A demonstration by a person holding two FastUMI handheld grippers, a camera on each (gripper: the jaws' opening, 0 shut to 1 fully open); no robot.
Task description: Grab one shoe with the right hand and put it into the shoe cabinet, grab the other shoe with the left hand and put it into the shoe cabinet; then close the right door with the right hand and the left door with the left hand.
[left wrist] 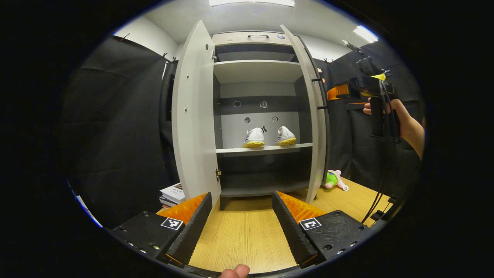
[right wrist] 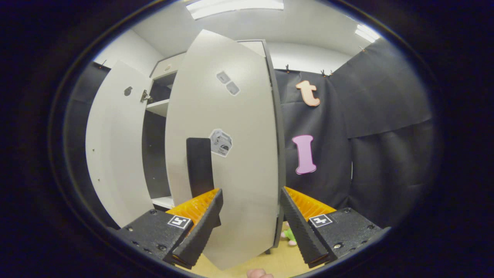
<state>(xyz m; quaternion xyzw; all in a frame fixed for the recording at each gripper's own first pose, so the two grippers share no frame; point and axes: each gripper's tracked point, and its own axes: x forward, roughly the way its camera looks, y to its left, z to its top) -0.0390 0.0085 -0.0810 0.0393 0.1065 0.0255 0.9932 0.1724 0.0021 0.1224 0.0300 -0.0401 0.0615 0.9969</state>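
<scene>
Two white shoes with yellow soles, the left shoe (left wrist: 254,138) and the right shoe (left wrist: 285,136), stand side by side on the middle shelf (left wrist: 266,148) of the grey shoe cabinet (left wrist: 256,69). The left door (left wrist: 193,116) and the right door (left wrist: 314,123) both stand wide. My left gripper (left wrist: 242,195) is open over the table in front of the cabinet, holding nothing. A hand holds my right gripper (left wrist: 335,92) beside the right door's outer face. In the right gripper view that gripper (right wrist: 251,191) is open, close to the right door (right wrist: 231,154) and its black handle (right wrist: 200,166).
The cabinet stands on a wooden table (left wrist: 243,231). A stack of books (left wrist: 172,194) lies left of the left door. A green and pink plush toy (left wrist: 334,180) lies right of the right door, and the plush toy (right wrist: 289,233) peeks out under the door's edge.
</scene>
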